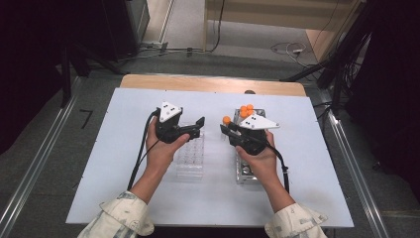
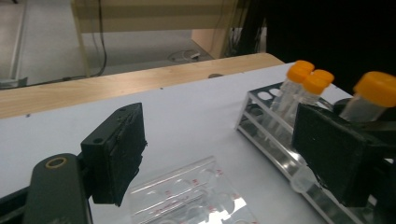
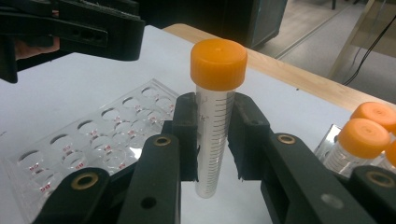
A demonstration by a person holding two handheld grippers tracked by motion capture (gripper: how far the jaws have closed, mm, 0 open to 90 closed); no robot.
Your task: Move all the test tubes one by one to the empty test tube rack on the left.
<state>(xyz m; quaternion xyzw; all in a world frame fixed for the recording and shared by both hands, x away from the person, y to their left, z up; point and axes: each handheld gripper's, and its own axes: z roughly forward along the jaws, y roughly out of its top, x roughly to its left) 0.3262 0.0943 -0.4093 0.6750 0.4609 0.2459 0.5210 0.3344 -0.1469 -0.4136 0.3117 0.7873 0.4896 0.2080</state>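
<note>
My right gripper (image 3: 214, 140) is shut on a clear graduated tube with an orange cap (image 3: 218, 64), which it holds upright above the white table. In the high view this tube (image 1: 227, 120) sits at the right gripper's (image 1: 226, 130) tips, just left of the metal rack (image 1: 244, 173). Several more orange-capped tubes (image 1: 246, 110) stand at the far end of that rack. My left gripper (image 1: 198, 127) hovers open over a clear plastic rack (image 1: 190, 158), jaws pointing right. Its own view shows nothing between the wide-apart pads (image 2: 116, 154), with the held tube (image 2: 373, 93) beyond.
A white sheet (image 1: 124, 163) covers the wooden table (image 1: 208, 82), with bare room at the left, right and near side. The clear rack's round holes (image 3: 93, 140) hold nothing. Cables trail from both grippers toward the person's sleeves. Floor and dark stands surround the table.
</note>
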